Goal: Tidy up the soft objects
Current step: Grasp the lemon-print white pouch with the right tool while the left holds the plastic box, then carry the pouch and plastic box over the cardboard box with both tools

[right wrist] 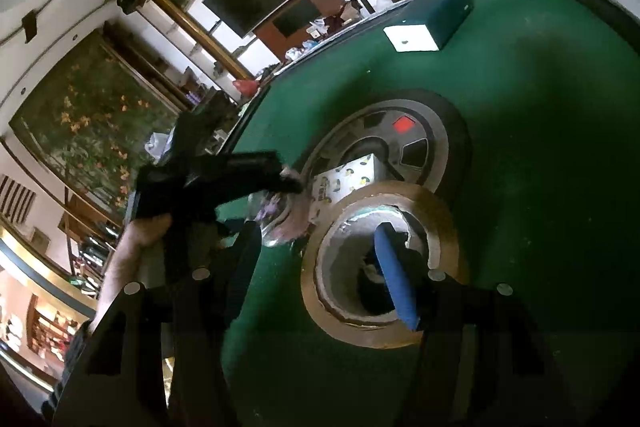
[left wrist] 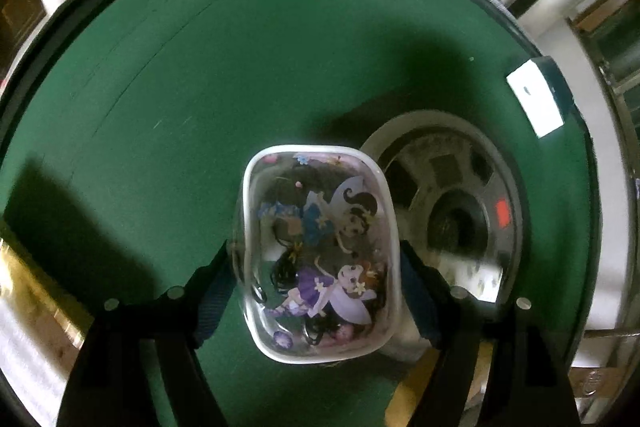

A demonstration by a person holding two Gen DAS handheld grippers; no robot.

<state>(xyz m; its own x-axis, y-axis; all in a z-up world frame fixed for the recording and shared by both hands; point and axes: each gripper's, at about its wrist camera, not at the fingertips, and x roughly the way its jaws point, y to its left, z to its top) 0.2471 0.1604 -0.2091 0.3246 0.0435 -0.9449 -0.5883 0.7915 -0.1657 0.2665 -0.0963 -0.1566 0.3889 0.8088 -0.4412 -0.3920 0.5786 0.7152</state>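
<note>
The green surface [left wrist: 160,107] fills most of both views, and on it sits a round grey machine [left wrist: 452,195] at the centre right of the left wrist view. My left tongs [left wrist: 320,267] are pinching a clear pouch [left wrist: 320,251] with a fairy print and dark hair ties inside; its long axis runs up and down the frame, across the line between my two fingers. The pouch is lifted, just left of the machine. In the right wrist view my right tongs [right wrist: 320,259] are spread, with one blue finger [right wrist: 396,279] inside the hole of a tape roll [right wrist: 384,263] at the lower centre. The pouch appears there at the centre left, so my left tongs are nearer to it.
</note>
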